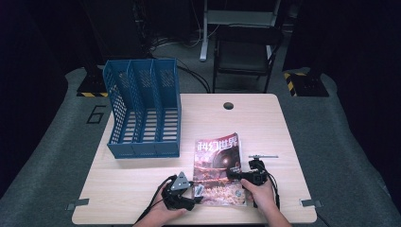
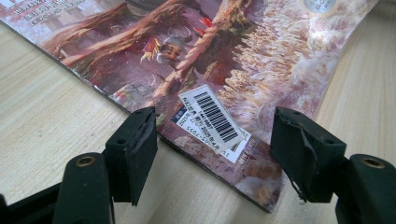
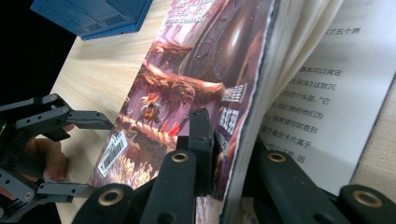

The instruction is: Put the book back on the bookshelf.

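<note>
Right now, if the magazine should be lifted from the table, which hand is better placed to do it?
The right. The right tool is already shut on the magazine, raising its right edge with pages fanning. The left tool is open at the magazine's near left corner and grips nothing.

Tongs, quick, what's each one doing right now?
Left tongs: open, jaws at the magazine's near corner, not gripping.
Right tongs: shut on the magazine's lifted cover and pages.

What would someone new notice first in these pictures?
The colourful magazine at the table's near edge, its right side lifted, some pages and the cover pinched in the right gripper. The left gripper sits open at its barcode corner, and a blue file rack stands far left.
</note>
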Available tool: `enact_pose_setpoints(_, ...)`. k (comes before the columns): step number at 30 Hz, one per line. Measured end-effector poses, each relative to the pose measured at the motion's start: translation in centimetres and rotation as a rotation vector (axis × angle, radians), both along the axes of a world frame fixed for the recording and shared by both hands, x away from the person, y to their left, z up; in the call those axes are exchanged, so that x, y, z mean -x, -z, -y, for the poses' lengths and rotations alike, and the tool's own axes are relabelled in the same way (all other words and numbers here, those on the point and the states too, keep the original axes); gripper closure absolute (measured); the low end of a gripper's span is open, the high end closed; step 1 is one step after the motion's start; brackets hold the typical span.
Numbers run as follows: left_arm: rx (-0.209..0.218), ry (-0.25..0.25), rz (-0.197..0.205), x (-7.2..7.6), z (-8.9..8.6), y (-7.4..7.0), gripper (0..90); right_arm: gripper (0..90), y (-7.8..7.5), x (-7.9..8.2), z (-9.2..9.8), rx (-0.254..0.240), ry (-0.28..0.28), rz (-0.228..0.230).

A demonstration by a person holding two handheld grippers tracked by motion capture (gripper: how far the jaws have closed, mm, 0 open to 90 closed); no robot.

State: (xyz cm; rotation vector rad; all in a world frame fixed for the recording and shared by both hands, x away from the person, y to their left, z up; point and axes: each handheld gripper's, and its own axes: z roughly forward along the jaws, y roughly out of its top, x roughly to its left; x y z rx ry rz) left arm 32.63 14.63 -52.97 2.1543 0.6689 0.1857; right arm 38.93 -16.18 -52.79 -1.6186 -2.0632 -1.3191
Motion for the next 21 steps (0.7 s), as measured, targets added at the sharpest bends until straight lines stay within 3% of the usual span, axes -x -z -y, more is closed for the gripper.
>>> enact_pose_setpoints(9, -0.001, 0.005, -0.005, -0.03, -0.04, -0.03, 31.7, 86.1, -0.28, 0.27, -0.03, -0.020, 0.006, 0.001)
enact_pose_setpoints(11, -0.002, 0.009, -0.009, -0.05, -0.07, -0.06, 31.7, 86.2, -0.24, 0.28, -0.07, -0.013, 0.005, 0.021)
enact_pose_setpoints(18, 0.005, 0.005, -0.008, -0.08, -0.10, -0.01, 31.5, 86.2, -0.40, 0.45, -0.15, -0.012, 0.011, 0.028)
enact_pose_setpoints(21, 0.004, 0.007, -0.009, -0.12, -0.14, -0.03, 31.5, 86.2, -0.48, 0.51, -0.25, -0.001, 0.004, 0.057)
